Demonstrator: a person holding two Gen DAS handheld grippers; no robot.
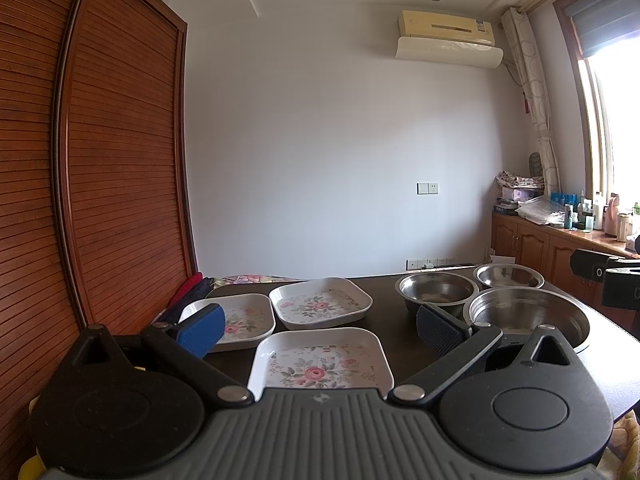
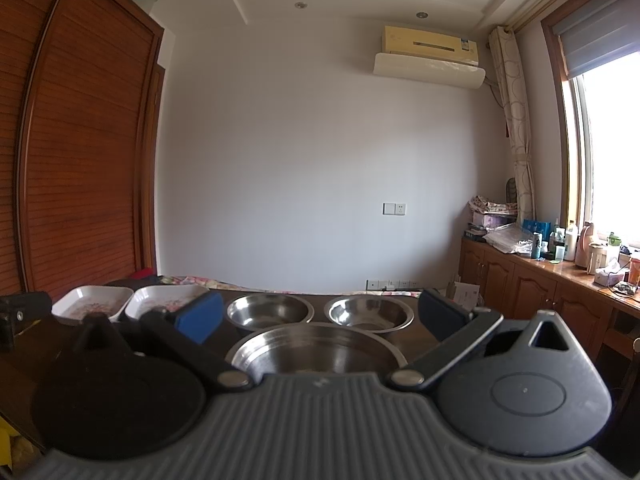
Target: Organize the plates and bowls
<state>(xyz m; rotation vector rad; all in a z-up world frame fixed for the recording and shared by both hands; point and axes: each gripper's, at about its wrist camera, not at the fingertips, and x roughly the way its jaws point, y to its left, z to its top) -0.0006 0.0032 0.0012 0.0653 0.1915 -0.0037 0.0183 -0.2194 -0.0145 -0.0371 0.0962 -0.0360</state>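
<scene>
- Fingers of the left gripper (image 1: 320,322) spread wide, empty, above the nearest floral plate (image 1: 320,360); two more plates at 11 o'clock.
- Right gripper (image 2: 320,312) likewise spread, large steel bowl (image 2: 316,350) between its fingers, two smaller bowls at 12 o'clock.

I see three plates (image 1: 320,364) left on table (image 1: 392,320), three bowls (image 1: 528,316) right; one plate, one bowl nearest, two behind each.

**Plates and bowls: layout on table**

Three square white floral plates, upright, empty, left side: nearest plate (image 1: 320,360), far-left plate (image 1: 240,322), far-centre plate (image 1: 320,304). Close together, not stacked. Three steel bowls, upright, right side: large bowl (image 1: 528,316) nearest, two smaller behind, left bowl (image 1: 436,290) and right bowl (image 1: 508,276), clustered.
</scene>
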